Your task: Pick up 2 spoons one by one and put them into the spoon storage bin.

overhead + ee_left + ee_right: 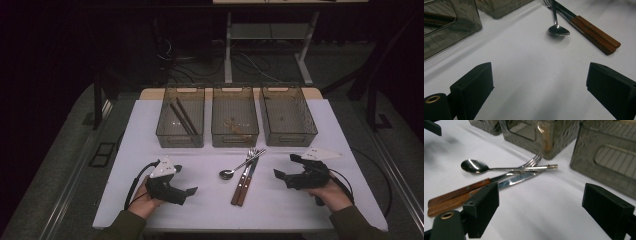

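Behind the crossed spoon (235,169), fork (530,163) and knife (247,180) stand three bins (235,120); both tools spread, empty.

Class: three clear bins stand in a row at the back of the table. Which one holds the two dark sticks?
The left bin: two dark sticks lie aslant inside it. The middle bin holds small brownish bits; the right bin looks empty.

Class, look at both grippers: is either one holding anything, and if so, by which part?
Nothing is held. The left gripper and right gripper are both open over bare white table, apart from the steel spoon.
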`<state>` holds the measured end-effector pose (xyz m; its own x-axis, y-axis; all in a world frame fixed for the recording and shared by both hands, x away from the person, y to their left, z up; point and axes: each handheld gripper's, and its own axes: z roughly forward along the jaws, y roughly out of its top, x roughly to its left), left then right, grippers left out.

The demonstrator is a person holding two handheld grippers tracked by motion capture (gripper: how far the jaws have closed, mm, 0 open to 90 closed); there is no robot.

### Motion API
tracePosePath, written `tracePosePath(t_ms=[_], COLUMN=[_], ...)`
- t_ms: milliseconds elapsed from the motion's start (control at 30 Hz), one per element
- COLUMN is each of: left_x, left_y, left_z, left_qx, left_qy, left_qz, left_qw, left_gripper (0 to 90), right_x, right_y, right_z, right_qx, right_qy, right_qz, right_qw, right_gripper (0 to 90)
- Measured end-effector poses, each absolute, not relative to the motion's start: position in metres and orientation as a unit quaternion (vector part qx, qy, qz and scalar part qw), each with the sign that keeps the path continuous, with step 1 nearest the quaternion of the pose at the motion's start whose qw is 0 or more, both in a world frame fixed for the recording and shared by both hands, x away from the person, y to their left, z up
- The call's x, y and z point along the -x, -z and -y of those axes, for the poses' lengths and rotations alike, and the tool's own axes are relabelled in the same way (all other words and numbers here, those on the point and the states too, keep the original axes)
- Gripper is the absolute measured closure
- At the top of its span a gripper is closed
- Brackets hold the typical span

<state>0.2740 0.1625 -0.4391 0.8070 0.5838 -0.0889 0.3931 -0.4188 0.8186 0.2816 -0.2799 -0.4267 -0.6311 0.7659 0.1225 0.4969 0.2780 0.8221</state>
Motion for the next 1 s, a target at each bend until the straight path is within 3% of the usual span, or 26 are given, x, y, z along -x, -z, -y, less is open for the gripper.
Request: tracePosePath(t_ms=[867, 1000], left_x=[-0.282, -0.288], left_y=[0.428, 0.425], left_z=[-0.155, -0.149], left_qx=[-0.829, -0.826], left_qy=[-0.081, -0.086], left_qz=[-0.279, -0.28], left_qw=[0.478, 0.481], left_gripper=[3.8, 7.4], right_x=[-0.261, -0.261], right_y=[0.447, 0.448], right_z=[0.281, 0.28], right_qx=[-0.414, -0.411], right_qy=[-0.432, -0.425], right_qz=[-0.787, -0.793], right_qw=[0.151, 0.151], right_gripper=[13.7, 13.7])
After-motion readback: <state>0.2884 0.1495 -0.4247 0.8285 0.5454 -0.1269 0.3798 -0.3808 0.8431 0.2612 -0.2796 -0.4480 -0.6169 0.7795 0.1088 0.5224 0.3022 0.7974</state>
